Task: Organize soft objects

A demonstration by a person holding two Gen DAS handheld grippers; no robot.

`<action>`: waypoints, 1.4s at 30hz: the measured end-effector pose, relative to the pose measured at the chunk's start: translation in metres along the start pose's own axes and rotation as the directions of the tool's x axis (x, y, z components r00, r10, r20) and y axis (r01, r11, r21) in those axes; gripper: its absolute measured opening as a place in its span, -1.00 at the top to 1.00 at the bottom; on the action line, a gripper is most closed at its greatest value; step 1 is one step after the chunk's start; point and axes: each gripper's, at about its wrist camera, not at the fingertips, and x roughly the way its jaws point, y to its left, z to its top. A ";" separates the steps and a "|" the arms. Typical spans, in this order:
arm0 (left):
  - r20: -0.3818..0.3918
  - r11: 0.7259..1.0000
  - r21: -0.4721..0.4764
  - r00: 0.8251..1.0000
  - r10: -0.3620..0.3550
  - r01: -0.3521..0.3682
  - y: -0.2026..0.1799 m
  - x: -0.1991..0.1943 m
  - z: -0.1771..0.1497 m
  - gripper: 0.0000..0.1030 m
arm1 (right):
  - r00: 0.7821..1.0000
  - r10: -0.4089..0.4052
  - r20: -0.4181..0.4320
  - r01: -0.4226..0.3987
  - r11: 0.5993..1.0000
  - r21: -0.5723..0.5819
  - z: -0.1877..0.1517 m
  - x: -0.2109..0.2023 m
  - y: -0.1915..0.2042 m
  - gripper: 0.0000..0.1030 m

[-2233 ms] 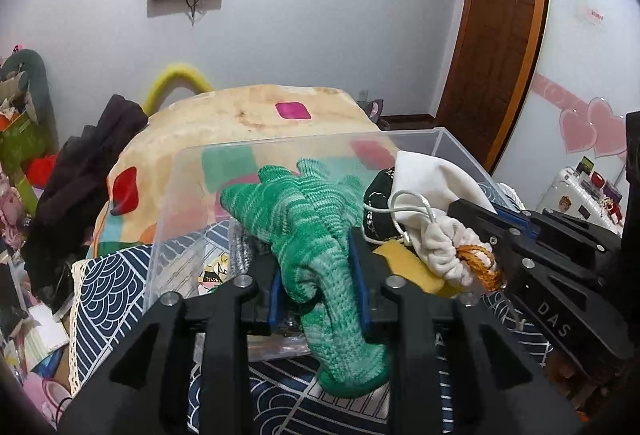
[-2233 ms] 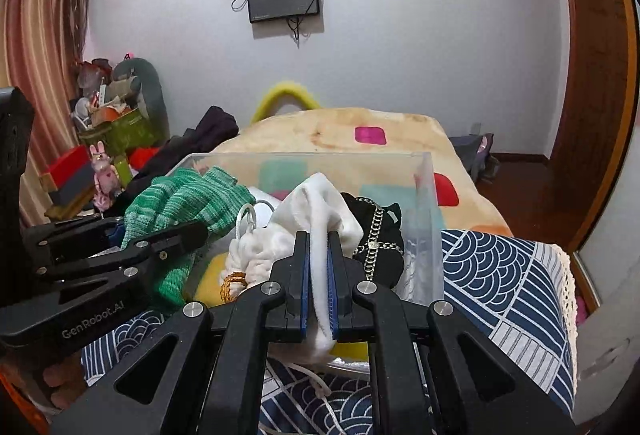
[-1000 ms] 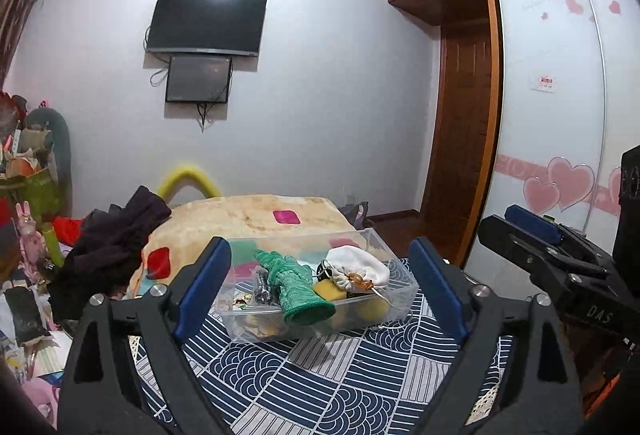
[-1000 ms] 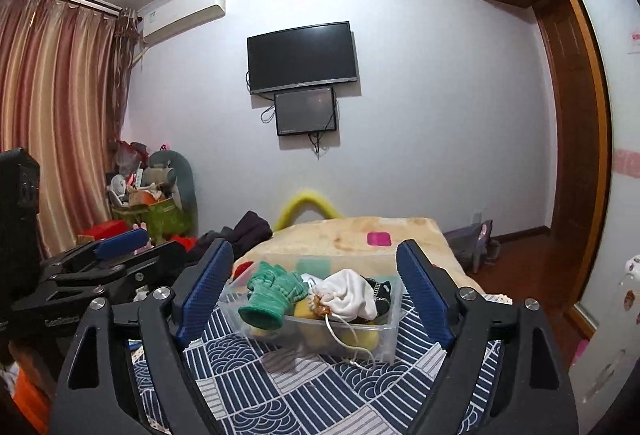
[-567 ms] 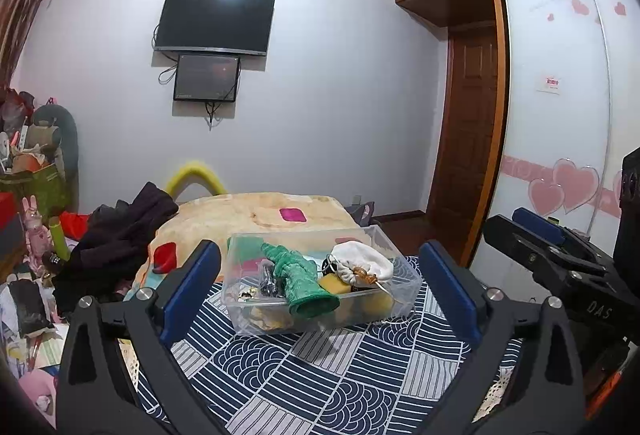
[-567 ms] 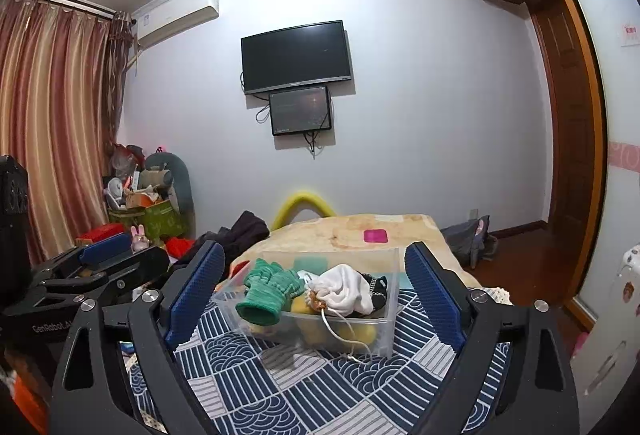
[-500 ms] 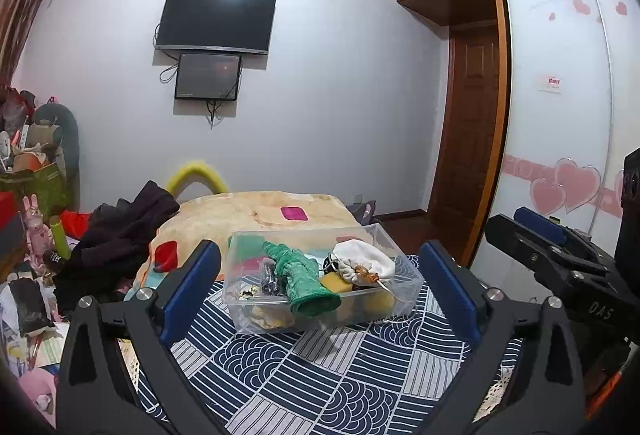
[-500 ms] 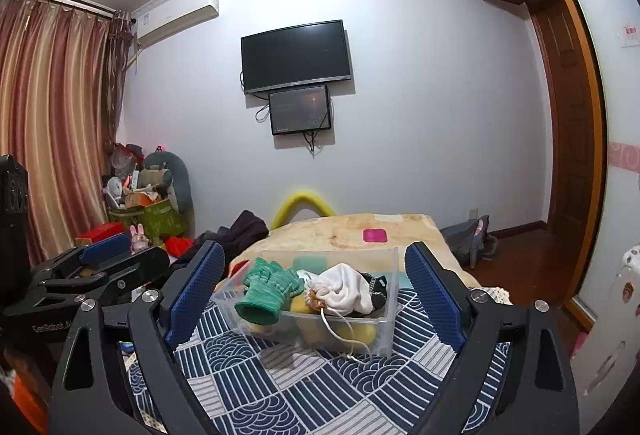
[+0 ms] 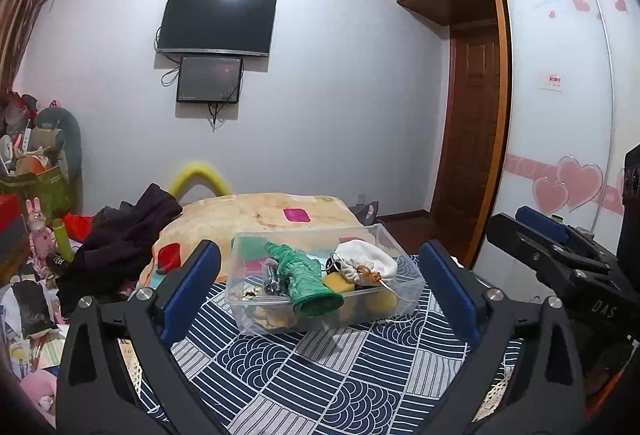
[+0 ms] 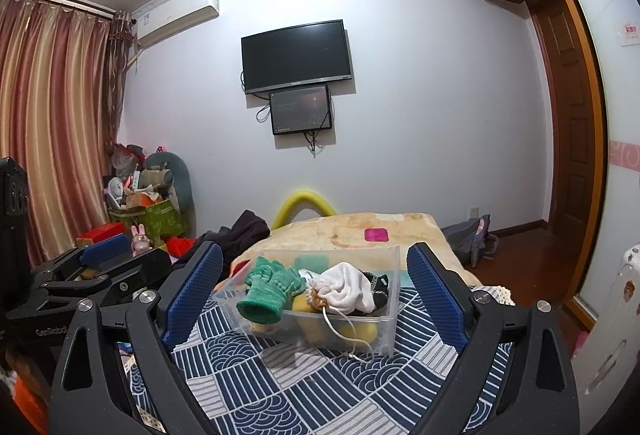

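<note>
A clear plastic box [image 9: 408,267] [image 10: 390,311] stands on the navy patterned cloth. In it lie a green knitted glove [image 9: 306,281] [image 10: 272,289], a white drawstring pouch [image 9: 366,263] [image 10: 346,291], yellow sponges [image 9: 338,283] and dark items. The pouch's cord [image 10: 344,335] hangs over the box's front wall. My left gripper [image 9: 320,295] is open and empty, held back from the box. My right gripper [image 10: 316,293] is open and empty, also back from it.
The navy patterned cloth [image 9: 320,375] covers the table. Behind it is a bed with a beige blanket [image 9: 260,213] and dark clothes [image 9: 116,243]. Clutter and toys fill the left side [image 10: 140,203]. A wooden door [image 9: 472,163] stands at the right.
Both grippers let go of the glove and the pouch, opened wide and pulled back from the box. In the last half second they have barely moved.
</note>
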 end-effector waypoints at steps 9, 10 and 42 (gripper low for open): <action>0.005 1.000 0.012 1.000 -0.005 0.005 -0.003 -0.003 0.001 -0.96 | 1.000 -0.008 0.005 0.008 1.000 -0.001 0.001 -0.002 0.000 -0.87; 0.005 1.000 0.012 1.000 -0.005 0.005 -0.003 -0.003 0.001 -0.96 | 1.000 -0.008 0.007 0.008 1.000 -0.001 0.002 -0.003 0.000 -0.88; 0.009 1.000 0.002 1.000 -0.026 0.026 -0.006 -0.008 0.003 -0.97 | 1.000 -0.002 -0.007 0.002 1.000 -0.006 0.001 -0.004 0.004 -0.89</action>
